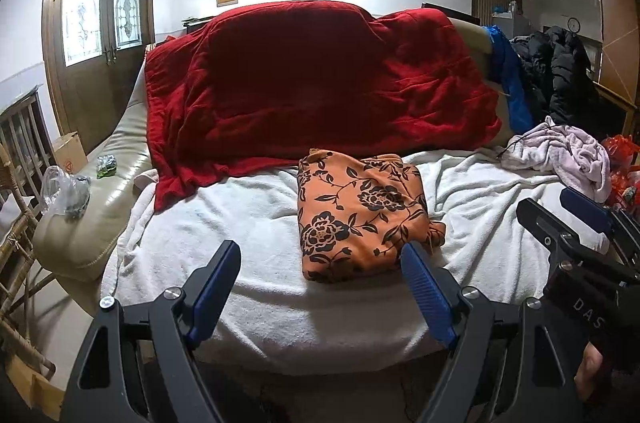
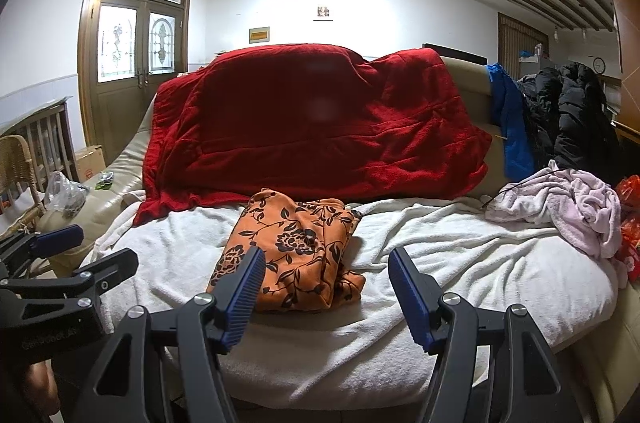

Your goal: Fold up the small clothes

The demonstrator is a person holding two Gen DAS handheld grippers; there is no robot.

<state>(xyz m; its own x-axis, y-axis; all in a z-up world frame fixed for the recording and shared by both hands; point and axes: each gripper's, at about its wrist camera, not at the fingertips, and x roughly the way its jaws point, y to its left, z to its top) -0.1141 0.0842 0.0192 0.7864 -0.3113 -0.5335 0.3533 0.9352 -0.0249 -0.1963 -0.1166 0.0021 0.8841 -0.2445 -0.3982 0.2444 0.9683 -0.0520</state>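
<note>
Released and empty, jaws of both the left gripper and right gripper, poised above the near edge of the white towel on the sofa. Lying folded on that towel at 12 o'clock from both, untouched: orange floral garment. Farther off, red blanket at 12 o'clock, crumpled pale pink cloth at 2 o'clock.
</note>
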